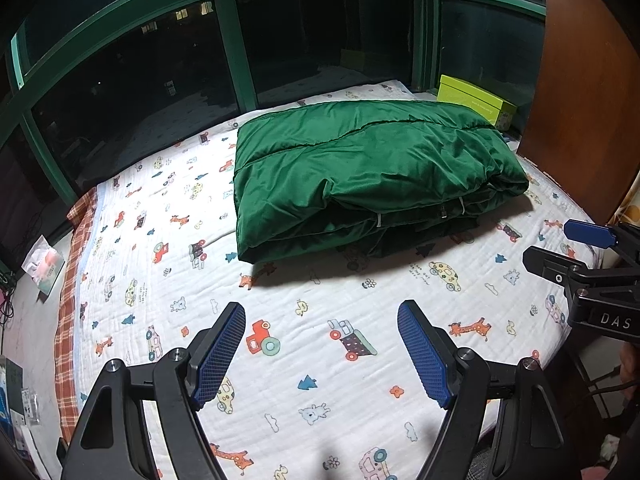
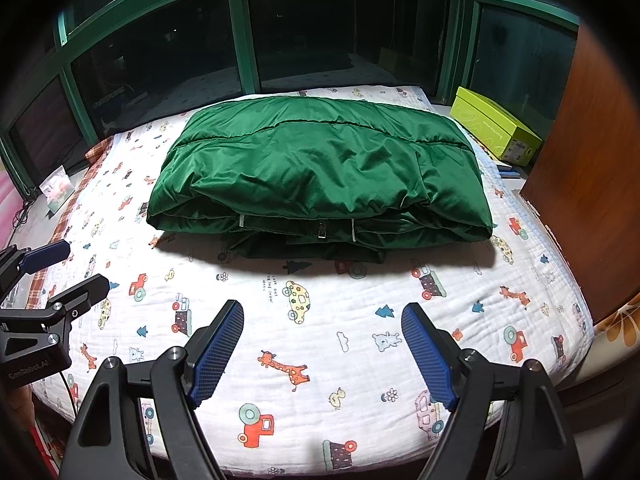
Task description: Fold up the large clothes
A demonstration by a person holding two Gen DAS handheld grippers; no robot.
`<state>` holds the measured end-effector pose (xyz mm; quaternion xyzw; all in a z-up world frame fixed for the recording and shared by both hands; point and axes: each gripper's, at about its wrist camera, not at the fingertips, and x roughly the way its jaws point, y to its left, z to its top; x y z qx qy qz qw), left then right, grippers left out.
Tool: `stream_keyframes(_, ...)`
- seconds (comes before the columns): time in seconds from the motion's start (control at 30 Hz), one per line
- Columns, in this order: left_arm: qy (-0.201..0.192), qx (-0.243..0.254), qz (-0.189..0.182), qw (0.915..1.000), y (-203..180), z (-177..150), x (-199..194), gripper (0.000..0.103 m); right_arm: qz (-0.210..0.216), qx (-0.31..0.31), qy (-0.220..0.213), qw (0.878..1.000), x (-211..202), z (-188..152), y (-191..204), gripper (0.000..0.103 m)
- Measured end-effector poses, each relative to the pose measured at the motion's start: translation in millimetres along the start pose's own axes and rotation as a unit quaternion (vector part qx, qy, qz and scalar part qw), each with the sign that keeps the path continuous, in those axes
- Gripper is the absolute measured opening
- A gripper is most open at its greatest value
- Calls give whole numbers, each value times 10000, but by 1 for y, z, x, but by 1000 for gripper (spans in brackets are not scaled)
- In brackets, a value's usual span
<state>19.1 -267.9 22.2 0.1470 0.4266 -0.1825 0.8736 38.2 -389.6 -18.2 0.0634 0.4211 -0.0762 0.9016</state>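
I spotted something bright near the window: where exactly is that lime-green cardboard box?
The lime-green cardboard box sits at the bed's far right corner, beside the folded dark green padded garment and against the brown wooden panel.

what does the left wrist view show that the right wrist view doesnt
Only the left wrist view: the left gripper close up with open blue-padded fingers, the right gripper at its right edge, and clutter on the floor at lower left.

Only the right wrist view: the right gripper close up, also open, and the left gripper at its left edge.

Both: the folded green padded garment on the cartoon-print white bedsheet, the lime-green cardboard box, and the dark green-framed windows.
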Motion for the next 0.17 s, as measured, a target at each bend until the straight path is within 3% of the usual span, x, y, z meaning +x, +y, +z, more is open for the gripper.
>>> stream_keyframes(0.17, 4, 6, -29, 10000, 2, 1, 0, 84, 15, -8, 1, 10000, 0, 1, -1, 89)
